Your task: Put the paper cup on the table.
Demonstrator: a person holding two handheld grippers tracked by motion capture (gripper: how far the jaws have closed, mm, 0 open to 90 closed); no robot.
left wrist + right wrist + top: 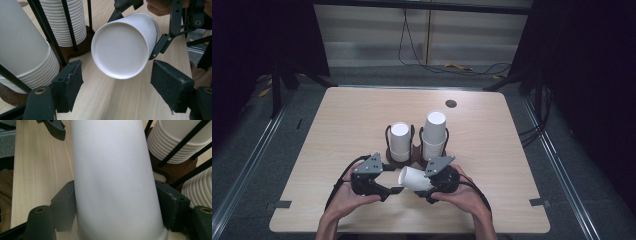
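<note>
- High view: a person's two hands come in at the near edge of the wooden table [337, 125], each holding a gripper.
- The right gripper [424, 182] is clamped on a single white paper cup [414, 178], which lies on its side above the table with its closed bottom pointing left.
- The left gripper [394, 190] sits just left of that cup, its tips close to the cup's bottom; from here I cannot tell whether they touch it.
- Farther back, near the table's middle, a dark wire holder [412, 152] carries two stacks of white cups: a shorter left stack [400, 141] and a taller right stack [434, 135].
- Left gripper view: the cup's round bottom [120, 48] faces the camera, between and beyond the two black pads [71, 83], which stand apart and clear of it. The right gripper's linkage grips the cup farther off. The cup stacks [61, 22] in their holder stand at the left.
- Right gripper view: the cup's wall [112, 180] runs up the middle, and both pads [66, 205] press on its sides close to the rim. The ribbed cup stacks [175, 142] stand at the right.
</note>
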